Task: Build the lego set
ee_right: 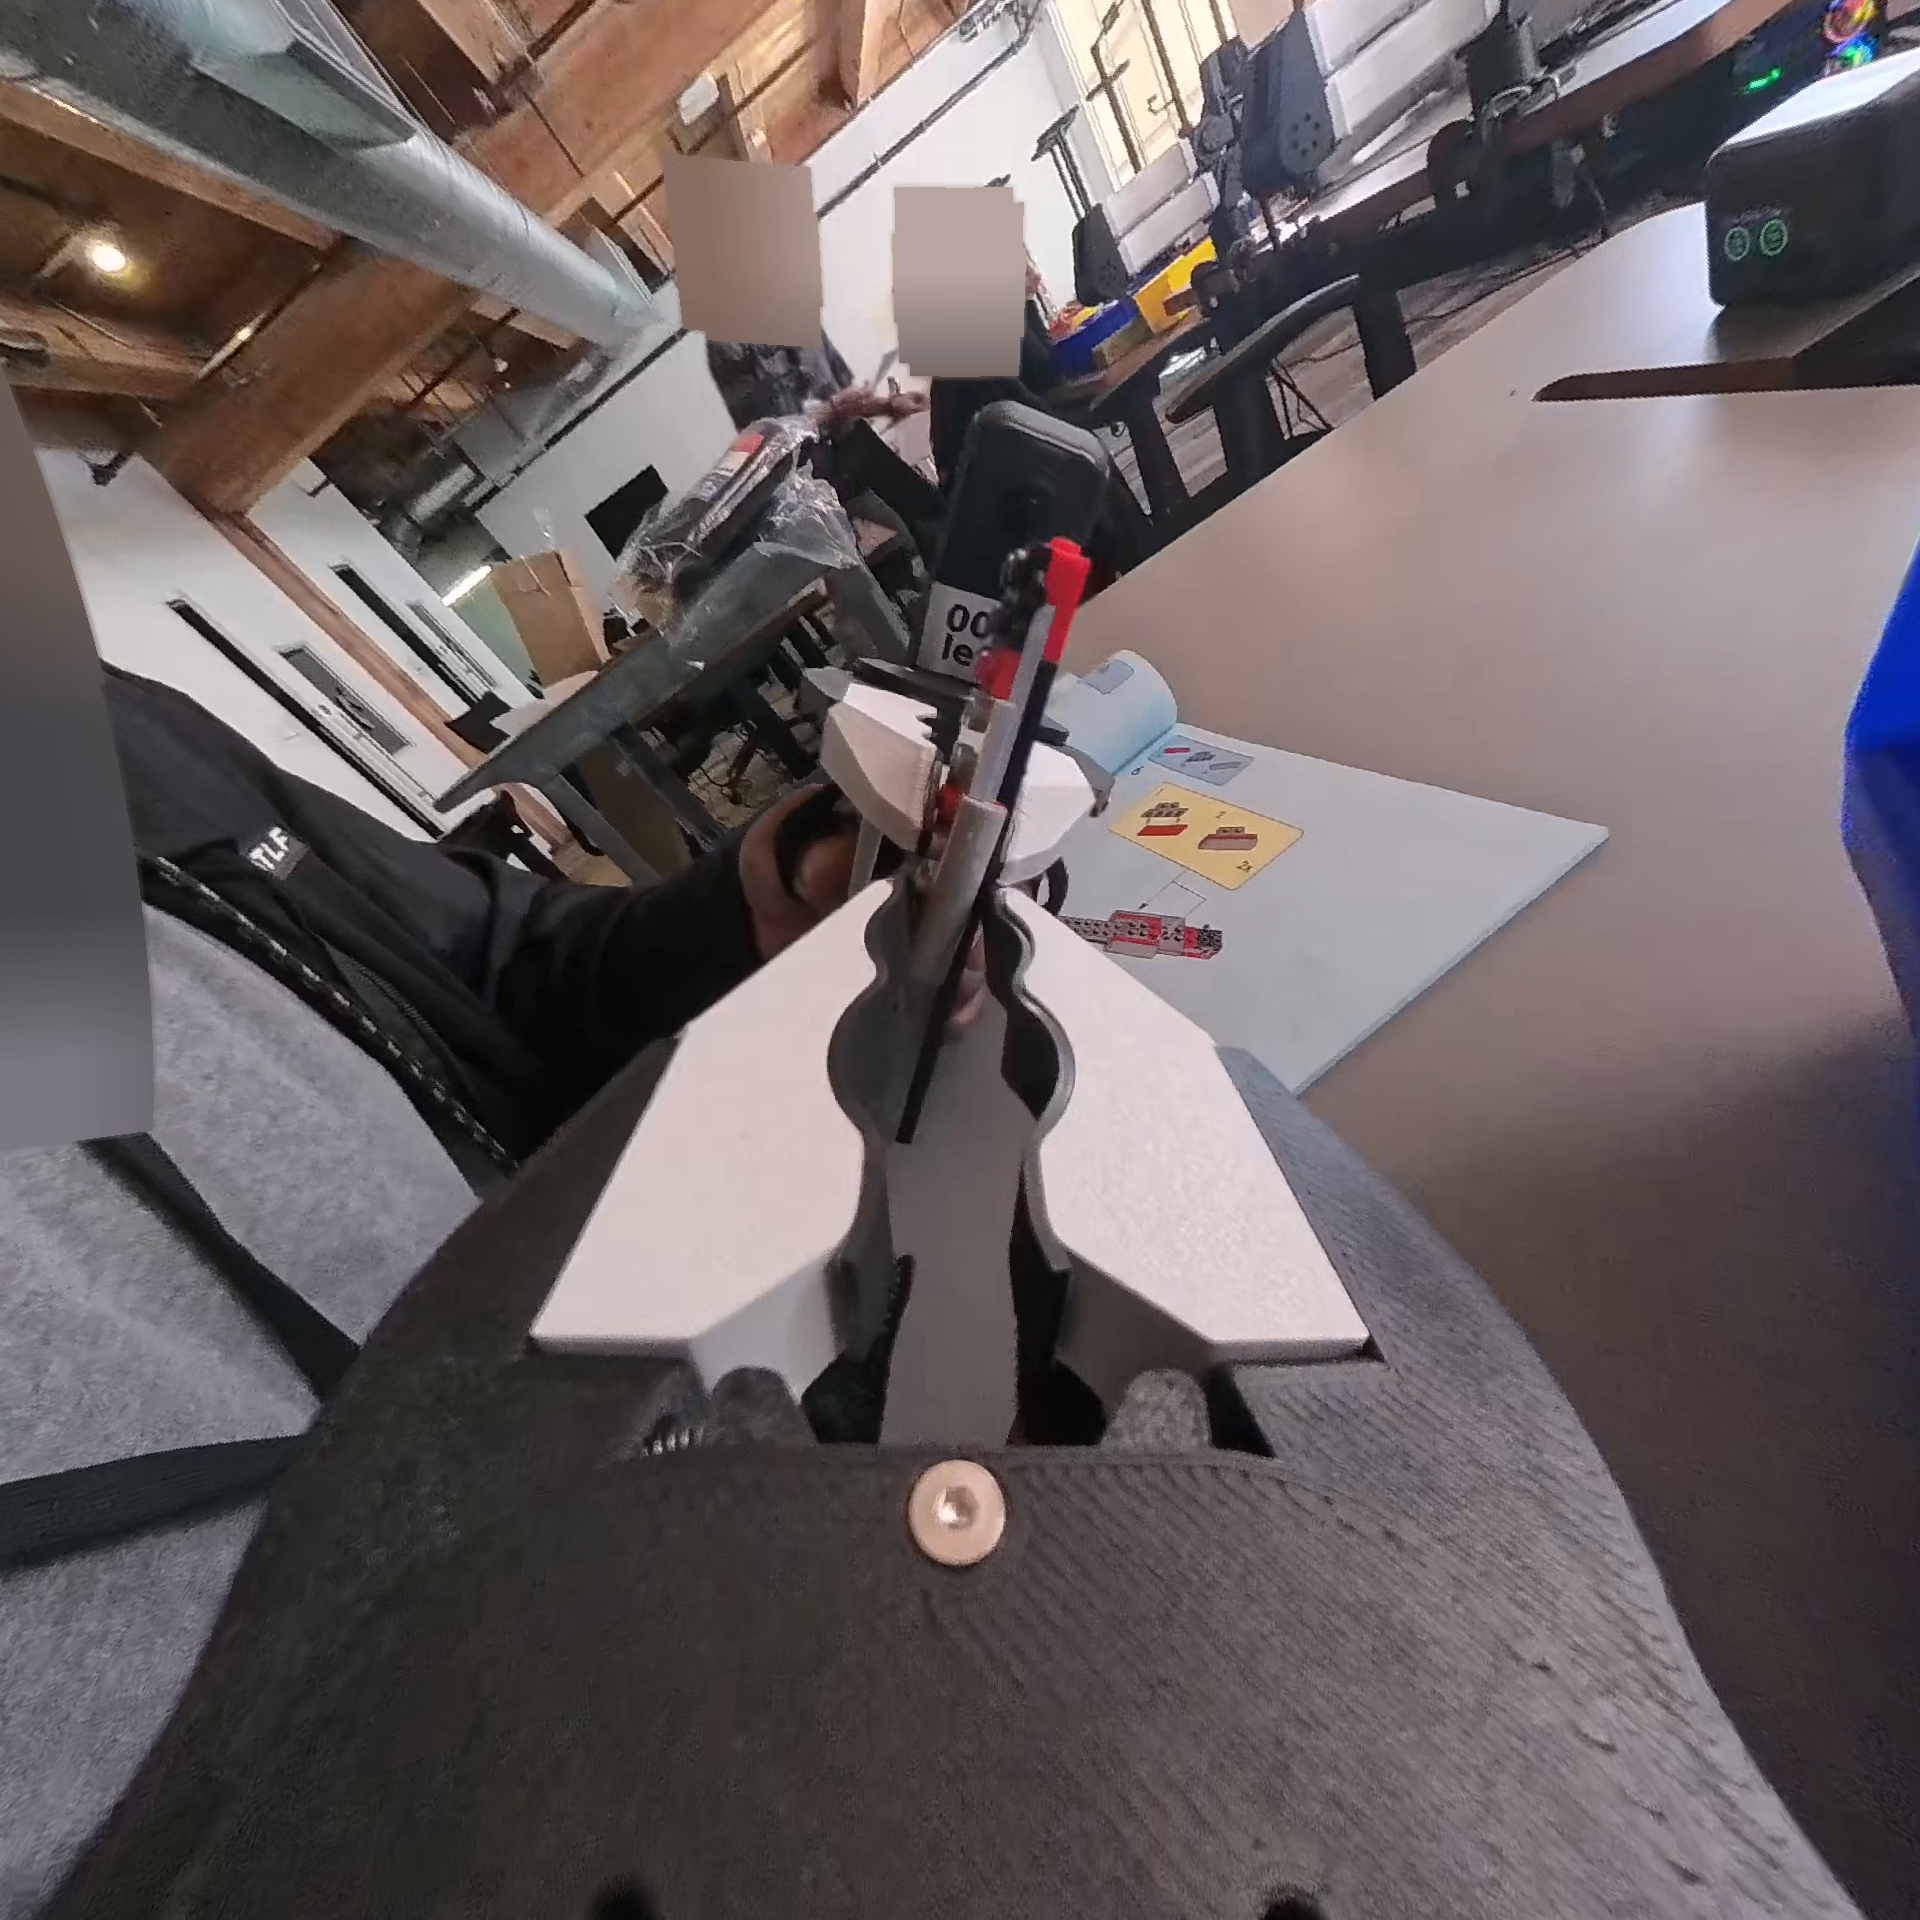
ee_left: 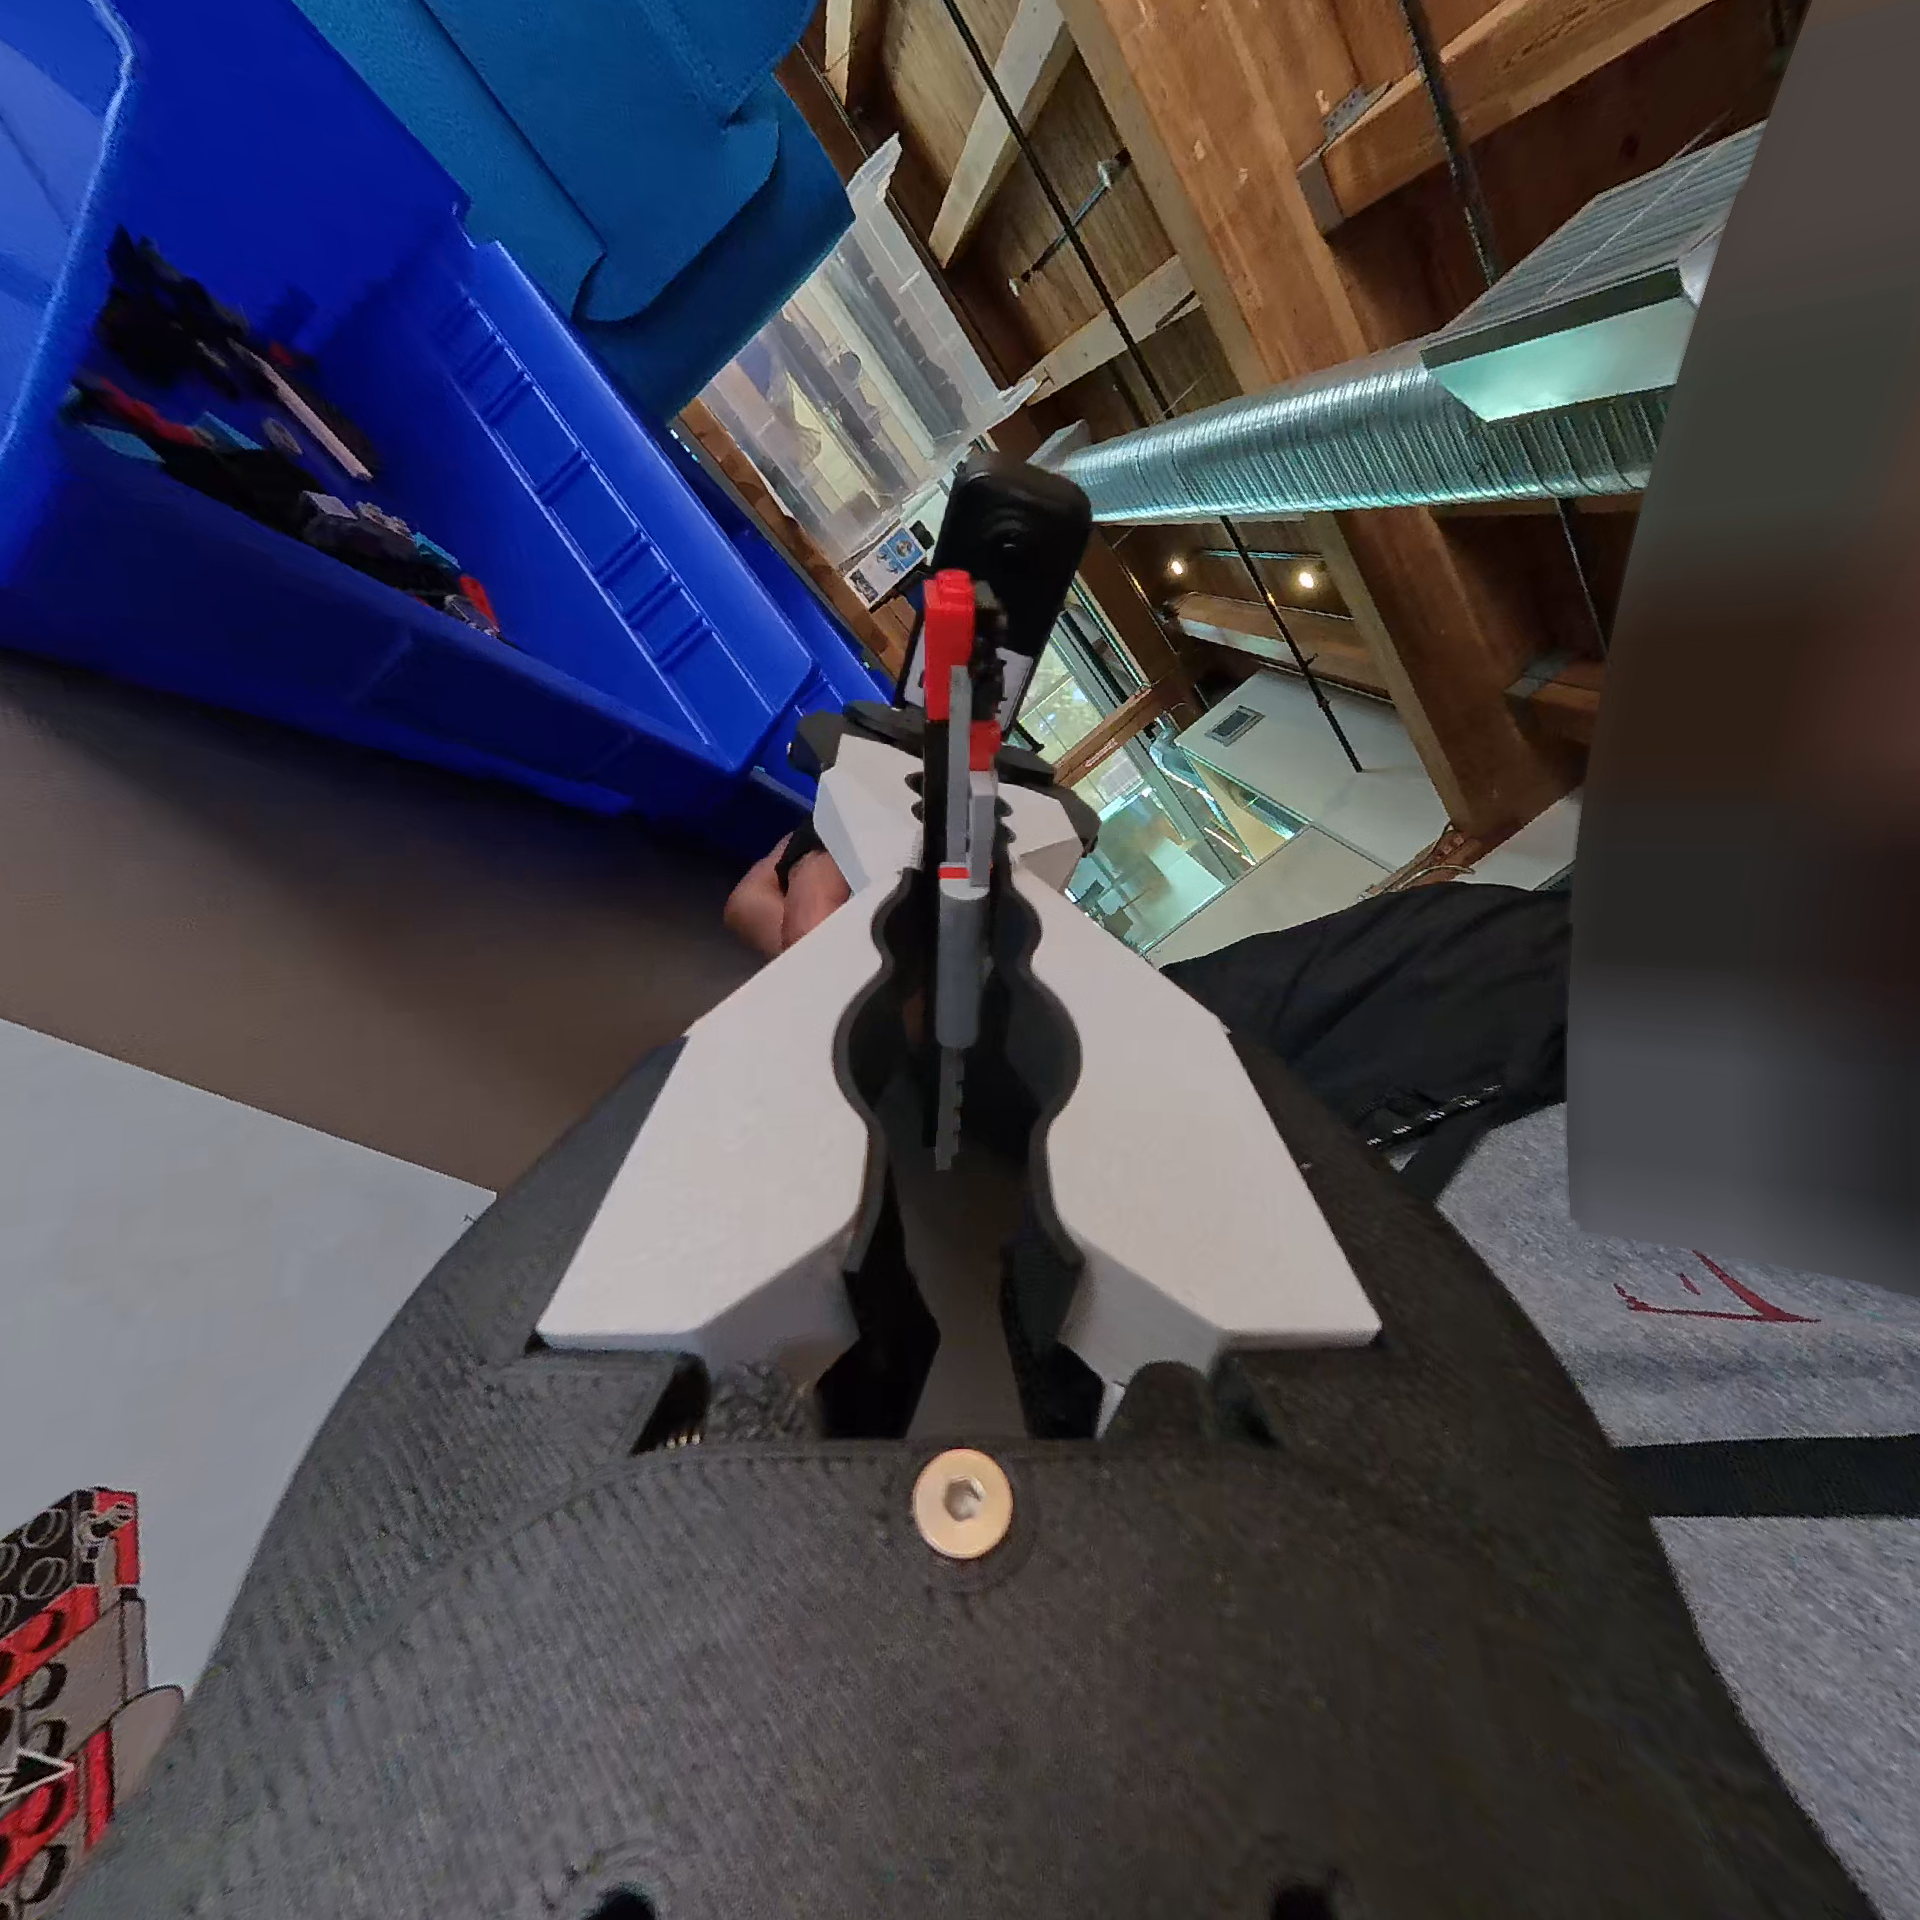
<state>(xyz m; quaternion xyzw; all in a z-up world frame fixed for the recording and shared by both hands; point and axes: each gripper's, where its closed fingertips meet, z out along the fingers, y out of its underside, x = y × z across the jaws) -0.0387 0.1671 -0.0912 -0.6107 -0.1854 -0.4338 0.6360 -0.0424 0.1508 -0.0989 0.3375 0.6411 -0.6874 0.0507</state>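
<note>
A long thin Lego assembly (ee_left: 961, 821) of grey, black and red pieces is held in the air between my two grippers, which face each other. My left gripper (ee_left: 961, 909) is shut on one end of it. In the left wrist view the right gripper (ee_left: 940, 790) shows farther off, clamped on the other end. In the right wrist view my right gripper (ee_right: 940, 920) is shut on the same assembly (ee_right: 1003, 748), and the left gripper (ee_right: 940, 795) grips its far end. A red piece tops the assembly in both views.
A blue bin (ee_left: 582, 540) with several loose Lego pieces (ee_left: 260, 416) stands on the brown table (ee_right: 1558, 623). The open instruction booklet (ee_right: 1330, 914) lies flat beside it and also shows in the left wrist view (ee_left: 62, 1683). A black device (ee_right: 1818, 218) sits far off. People sit behind. Only a small space, under 4 cm, lies between the two pairs of fingers.
</note>
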